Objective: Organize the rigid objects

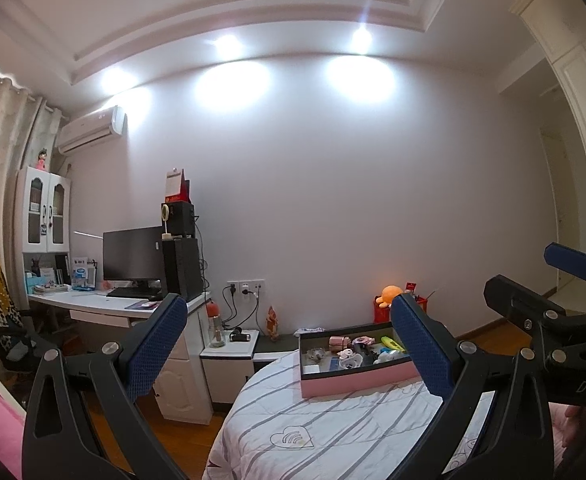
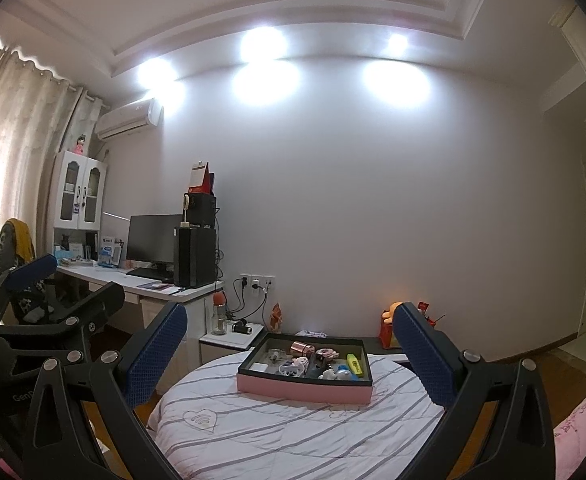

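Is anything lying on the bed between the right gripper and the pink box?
No. In the right wrist view, only bare striped bedspread lies between the open right gripper and the pink box.

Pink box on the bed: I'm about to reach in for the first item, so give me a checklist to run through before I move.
1. Left claw open, nothing held: ok.
2. Right claw open, nothing held: ok.
3. Pink-sided, dark-lined rectangular box flat on the striped white quilt: ok.
4. Box uncovered, contents reachable: ok.
5. Yellow highlighter pen unobstructed from above: ok.
6. Items beside it clear enough for claw fingers: cannot tell.
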The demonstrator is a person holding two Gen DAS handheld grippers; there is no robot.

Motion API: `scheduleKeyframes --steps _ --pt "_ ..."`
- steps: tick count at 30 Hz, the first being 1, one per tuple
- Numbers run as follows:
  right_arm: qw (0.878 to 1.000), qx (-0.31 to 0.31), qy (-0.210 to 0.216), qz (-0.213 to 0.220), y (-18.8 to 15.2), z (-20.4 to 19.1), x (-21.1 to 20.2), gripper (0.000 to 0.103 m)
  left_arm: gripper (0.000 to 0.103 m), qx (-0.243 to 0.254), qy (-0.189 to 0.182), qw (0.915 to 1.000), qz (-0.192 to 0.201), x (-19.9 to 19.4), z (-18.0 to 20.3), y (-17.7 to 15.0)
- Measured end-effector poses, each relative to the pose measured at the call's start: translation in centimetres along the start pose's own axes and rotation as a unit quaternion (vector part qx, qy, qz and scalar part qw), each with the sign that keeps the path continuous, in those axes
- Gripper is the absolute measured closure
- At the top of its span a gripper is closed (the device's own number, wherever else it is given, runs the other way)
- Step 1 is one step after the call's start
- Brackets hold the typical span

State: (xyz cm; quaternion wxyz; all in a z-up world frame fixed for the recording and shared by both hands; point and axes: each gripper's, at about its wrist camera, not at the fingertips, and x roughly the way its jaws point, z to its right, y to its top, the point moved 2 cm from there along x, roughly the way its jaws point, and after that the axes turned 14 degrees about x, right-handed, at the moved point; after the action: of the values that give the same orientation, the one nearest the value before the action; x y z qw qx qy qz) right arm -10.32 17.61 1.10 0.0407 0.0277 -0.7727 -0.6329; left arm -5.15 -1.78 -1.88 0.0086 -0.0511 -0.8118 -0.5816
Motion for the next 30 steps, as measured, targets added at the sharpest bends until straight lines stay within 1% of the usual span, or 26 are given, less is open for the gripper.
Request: scheduleKeyframes --steps 11,30 --pt "1.000 0.000 -0.005 -0.002 0.03 -0.16 -0.21 0.000 0.000 -0.005 -0.008 1.0000 -0.003 -0.04 0.10 0.10" --pt "1.000 -0.004 -0.008 -0.006 -0.03 -0.68 0.05 0.000 0.000 -0.001 -0.007 1.0000 -0.005 0.13 -0.08 0.08"
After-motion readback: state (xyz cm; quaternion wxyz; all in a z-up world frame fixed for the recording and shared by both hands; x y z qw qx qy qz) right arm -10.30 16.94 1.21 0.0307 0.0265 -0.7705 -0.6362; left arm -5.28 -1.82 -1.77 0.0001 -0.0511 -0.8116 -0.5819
